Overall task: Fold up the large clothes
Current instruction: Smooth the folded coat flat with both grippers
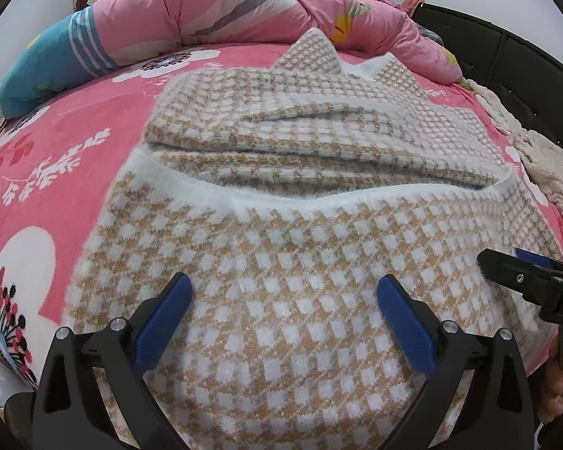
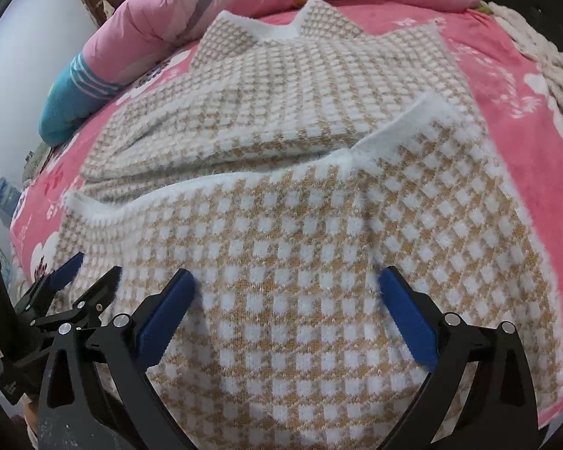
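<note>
Knitwear: tan-and-white checked sweater [image 1: 281, 300] lay on the pink floral bedsheet [image 1: 75, 142], directly beneath and ahead of both claws, its near half doubled over with the white-trimmed hem [image 2: 206, 183] lying across the middle.
Left claw: left gripper [image 1: 284, 292] stood spread wide above the knit, nothing between its pads.
Right claw: right gripper [image 2: 286, 288] likewise gaped wide, empty, just beside the left.
Step judged: fold laid and released; next fold pending.
Method advised: seize the doubled edge at both corners together, lift evenly, keep the hem square, smooth the ridges beyond the claws.
Surroundings: pink quilt [image 1: 214, 11] bunched well beyond the sweater; cream knitted throw [image 1: 536, 157] to the right.
Obstruction: none in the fold's path; the throw lay near the right edge.
</note>
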{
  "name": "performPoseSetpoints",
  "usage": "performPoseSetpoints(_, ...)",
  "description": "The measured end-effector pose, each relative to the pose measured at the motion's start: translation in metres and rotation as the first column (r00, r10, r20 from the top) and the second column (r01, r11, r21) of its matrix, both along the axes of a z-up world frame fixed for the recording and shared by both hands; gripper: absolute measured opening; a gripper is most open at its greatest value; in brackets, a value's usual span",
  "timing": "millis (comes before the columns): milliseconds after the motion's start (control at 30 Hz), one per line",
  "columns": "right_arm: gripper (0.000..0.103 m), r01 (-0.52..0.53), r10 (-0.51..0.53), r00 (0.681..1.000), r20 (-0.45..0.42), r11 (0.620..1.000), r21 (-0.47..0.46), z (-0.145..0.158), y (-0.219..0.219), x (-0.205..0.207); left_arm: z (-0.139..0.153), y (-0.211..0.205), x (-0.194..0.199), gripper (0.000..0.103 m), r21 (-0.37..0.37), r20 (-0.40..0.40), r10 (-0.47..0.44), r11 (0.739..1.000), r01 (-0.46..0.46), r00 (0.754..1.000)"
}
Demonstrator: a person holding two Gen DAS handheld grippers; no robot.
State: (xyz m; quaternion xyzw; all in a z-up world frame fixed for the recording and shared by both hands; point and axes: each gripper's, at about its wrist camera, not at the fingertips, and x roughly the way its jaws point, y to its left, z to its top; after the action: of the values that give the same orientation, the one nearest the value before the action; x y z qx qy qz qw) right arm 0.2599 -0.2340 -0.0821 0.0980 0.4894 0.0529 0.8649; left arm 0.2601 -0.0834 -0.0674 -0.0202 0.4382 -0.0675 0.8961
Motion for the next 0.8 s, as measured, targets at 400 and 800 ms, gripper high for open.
performPoseSetpoints(400, 0.095, -0.004, 0.005, 0.999, -0.043, 1.000, 0.010, 0.008, -0.013, 0.009, -0.001, 0.001, 0.003, 0.097, -0.003, -0.008, -0.003, 1.000, 0.003, 1.000)
performPoseSetpoints(800, 0.095, -0.002, 0.003, 0.999, -0.054, 1.000, 0.016, 0.008, -0.016, 0.013, -0.001, 0.001, 0.004, 0.098, 0.006, -0.016, 0.005, 1.000, -0.005, 1.000)
